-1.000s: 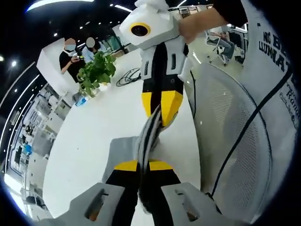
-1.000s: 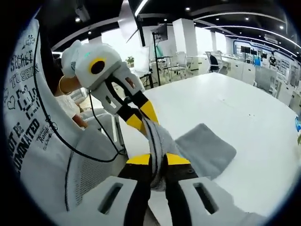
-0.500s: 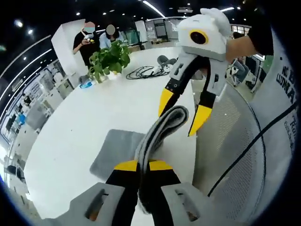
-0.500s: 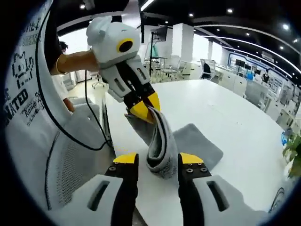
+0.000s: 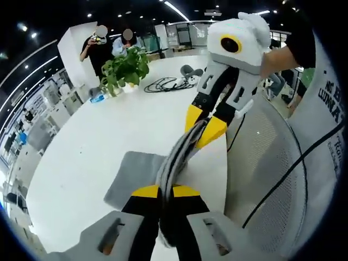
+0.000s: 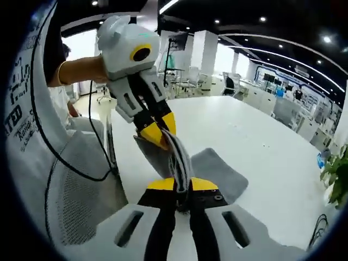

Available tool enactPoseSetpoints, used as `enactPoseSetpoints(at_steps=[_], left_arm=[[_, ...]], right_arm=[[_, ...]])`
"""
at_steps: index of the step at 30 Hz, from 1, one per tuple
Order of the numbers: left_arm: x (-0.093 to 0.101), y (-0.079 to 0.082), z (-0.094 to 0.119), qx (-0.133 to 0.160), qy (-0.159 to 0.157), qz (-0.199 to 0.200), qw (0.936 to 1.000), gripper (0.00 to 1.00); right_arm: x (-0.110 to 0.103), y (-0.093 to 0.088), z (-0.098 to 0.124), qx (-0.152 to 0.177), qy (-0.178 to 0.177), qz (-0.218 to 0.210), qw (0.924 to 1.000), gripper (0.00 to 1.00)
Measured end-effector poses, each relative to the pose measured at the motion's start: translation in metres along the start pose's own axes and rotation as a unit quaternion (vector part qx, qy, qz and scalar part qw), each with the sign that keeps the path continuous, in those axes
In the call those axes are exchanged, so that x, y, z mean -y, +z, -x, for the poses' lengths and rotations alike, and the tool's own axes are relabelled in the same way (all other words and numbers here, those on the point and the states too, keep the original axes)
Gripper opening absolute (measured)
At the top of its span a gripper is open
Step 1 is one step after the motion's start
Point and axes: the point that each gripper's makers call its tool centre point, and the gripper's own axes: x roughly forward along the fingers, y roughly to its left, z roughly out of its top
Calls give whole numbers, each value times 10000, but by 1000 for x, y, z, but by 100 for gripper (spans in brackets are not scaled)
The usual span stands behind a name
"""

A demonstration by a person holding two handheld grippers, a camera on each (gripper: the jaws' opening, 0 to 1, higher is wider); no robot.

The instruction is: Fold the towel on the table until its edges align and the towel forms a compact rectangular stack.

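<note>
Towel [image 5: 182, 155], mid-fold, hangs pinched between your left gripper [image 5: 166, 191] at 6 o'clock and right gripper [image 5: 204, 128] at 1; next, lay it flat on the table [image 5: 109, 130], edges matched.

Your towel [image 5: 140, 176] is soft grey cloth, matt, its bunched folds ribbed between both tongs. The left tongs [image 5: 166, 191] and right tongs [image 6: 182, 185] look like smooth plastic: yellow tips, black arms, glossy white housing. The bench [image 6: 261, 141] is smooth, white, faintly sheened.
</note>
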Motion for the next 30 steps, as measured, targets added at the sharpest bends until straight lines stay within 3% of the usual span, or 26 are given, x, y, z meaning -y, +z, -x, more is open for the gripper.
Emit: enactPoseSetpoints(at_steps=[3,6,10,13,19,26,30], left_arm=[[1,-2,-2,-9,-14,-64,10000,8],[3,-1,-3,20,-23,-52,10000,9],[7,-5,-5,-70,-13,-151,9999,20],[8,-11,-4,-156,52,-220,9996,21],[13,-24,2,-255,150,12,9996,23],[14,-45,10,-255,305,630,9972,20],[9,-44,11,87,329,1112,9932,12]], right_arm=[[5,5,1,185,-20,-744,9971,5],[7,11,1,274,-84,-1059,9940,4],[11,12,3,314,-145,-1178,9924,4],[12,13,3,345,-157,-1263,9913,4],[15,12,4,355,-216,-1411,9891,4],[16,12,3,318,-187,-1417,9892,4],[18,13,2,295,-172,-1441,9890,4]])
